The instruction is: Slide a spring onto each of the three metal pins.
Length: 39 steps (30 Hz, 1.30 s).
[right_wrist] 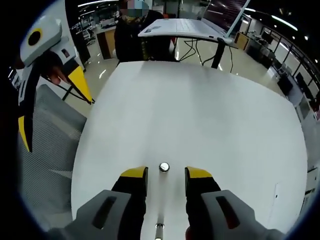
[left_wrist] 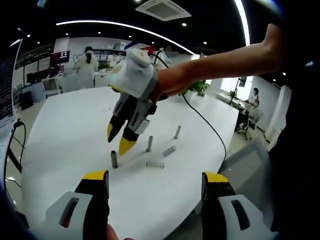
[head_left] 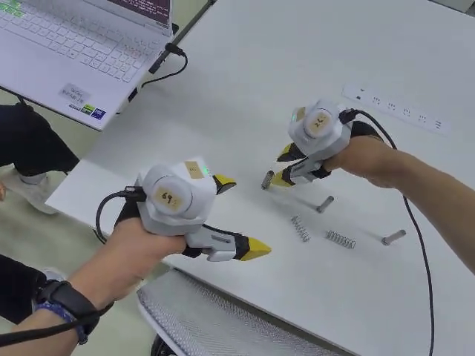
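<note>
One of three looks done. The first pin [left_wrist: 114, 159] stands upright on the white table [head_left: 245, 74] with coils round its shaft. To the person's right of the first pin stand the near bare pin [head_left: 324, 204] and, farther along the same line, the far bare pin [head_left: 393, 237]. Two loose springs [head_left: 300, 228] lie flat on the person's side of that line, roughly between the bare pins. So two fittings are left.

The right gripper [right_wrist: 166, 172] hangs over the first pin, jaws a narrow gap apart. The pin's top sits between the tips with daylight either side, so nothing is gripped. The left gripper [head_left: 241, 215] is to the person's left of the first pin, near the table's edge, jaws wide and empty.

Power strip [head_left: 397, 111] lies well beyond the first pin, and the laptop [head_left: 82, 52] far to its left. A cable [head_left: 415, 230] trails past the far bare pin. Nothing else crowds the springs.
</note>
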Available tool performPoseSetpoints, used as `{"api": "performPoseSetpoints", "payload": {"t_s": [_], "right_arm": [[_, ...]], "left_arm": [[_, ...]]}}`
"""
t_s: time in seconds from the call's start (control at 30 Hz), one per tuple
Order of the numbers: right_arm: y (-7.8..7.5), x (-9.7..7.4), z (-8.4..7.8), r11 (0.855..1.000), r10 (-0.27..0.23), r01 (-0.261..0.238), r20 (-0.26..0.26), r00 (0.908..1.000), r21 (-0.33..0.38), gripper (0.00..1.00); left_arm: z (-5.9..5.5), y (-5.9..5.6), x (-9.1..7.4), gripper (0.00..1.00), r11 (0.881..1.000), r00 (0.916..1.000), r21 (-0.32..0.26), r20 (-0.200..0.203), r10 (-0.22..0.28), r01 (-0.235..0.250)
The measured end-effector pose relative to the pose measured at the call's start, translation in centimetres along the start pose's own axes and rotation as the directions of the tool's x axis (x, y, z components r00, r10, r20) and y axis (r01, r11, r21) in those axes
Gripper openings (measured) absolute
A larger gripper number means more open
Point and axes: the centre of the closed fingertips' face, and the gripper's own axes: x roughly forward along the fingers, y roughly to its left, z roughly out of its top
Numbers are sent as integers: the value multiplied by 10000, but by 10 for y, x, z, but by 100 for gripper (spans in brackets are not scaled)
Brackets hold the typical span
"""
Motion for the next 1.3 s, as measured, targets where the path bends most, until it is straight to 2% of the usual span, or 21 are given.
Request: {"api": "performPoseSetpoints", "payload": {"t_s": [0.13,0.23,0.33,0.63,0.9,1.07,1.3], "right_arm": [[-3,-6,8,9976,-330,284,724,9968,630,28],[-6,-12,11,9932,-682,562,1184,9906,1019,28],[-6,-17,15,9870,-875,630,1651,9824,1478,28],[-2,-30,4,9775,-1401,1051,1907,9716,1830,29],[0,-52,-1,9641,-1959,1424,2386,9512,2240,30],[1,-67,-9,9503,-2341,1629,2639,9357,2653,30],[9,-84,-25,9361,-2761,1957,2659,9236,2922,31]], "left_arm": [[0,0,-2,72,10000,10000,-17,-4,46,-46],[0,0,-3,72,10000,10000,-22,2,73,-73],[0,0,-4,72,10000,10000,-15,5,91,-91],[0,0,-5,72,9999,9999,39,-9,138,-138],[4,3,-5,72,9998,9998,89,34,196,-196],[7,3,-4,72,9997,9998,190,17,183,-184],[9,3,-2,72,9994,9998,292,-8,173,-173]]}}
